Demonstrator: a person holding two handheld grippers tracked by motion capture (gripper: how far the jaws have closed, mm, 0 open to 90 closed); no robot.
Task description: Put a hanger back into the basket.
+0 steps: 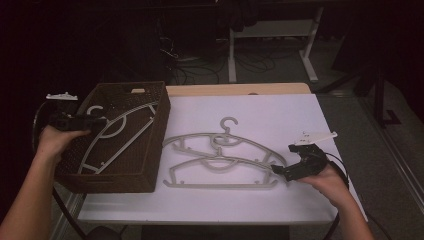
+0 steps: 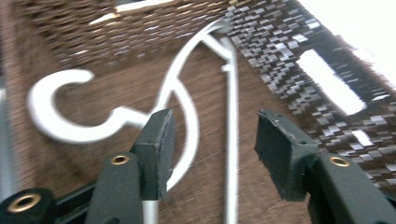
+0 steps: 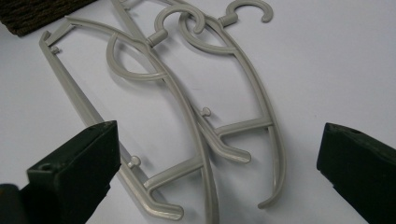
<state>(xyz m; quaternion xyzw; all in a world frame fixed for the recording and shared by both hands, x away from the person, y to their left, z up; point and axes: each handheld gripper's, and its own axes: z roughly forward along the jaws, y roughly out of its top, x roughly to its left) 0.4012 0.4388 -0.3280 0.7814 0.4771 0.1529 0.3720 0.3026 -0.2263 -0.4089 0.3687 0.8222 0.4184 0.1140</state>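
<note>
A grey plastic hanger [image 1: 117,135] lies inside the dark woven basket [image 1: 150,150] at the table's left. My left gripper [image 1: 102,121] hovers over the basket's left side, jaws apart. In the left gripper view, that gripper [image 2: 212,140] stands open above the hanger [image 2: 60,126], whose arc runs beside the left pad. Two more grey hangers [image 1: 227,140] [image 1: 220,172] lie overlapped on the white tabletop. My right gripper [image 1: 280,170] sits at their right ends. In the right gripper view it [image 3: 217,154] is wide open, with the hanger tips [image 3: 252,93] [image 3: 173,88] lying ahead between the jaws.
The white tabletop [image 1: 280,115] has bare room behind and to the right of the hangers. The basket's woven wall [image 2: 280,56] rises close around the left gripper. Beyond the table stand desk legs and cables on a dark floor.
</note>
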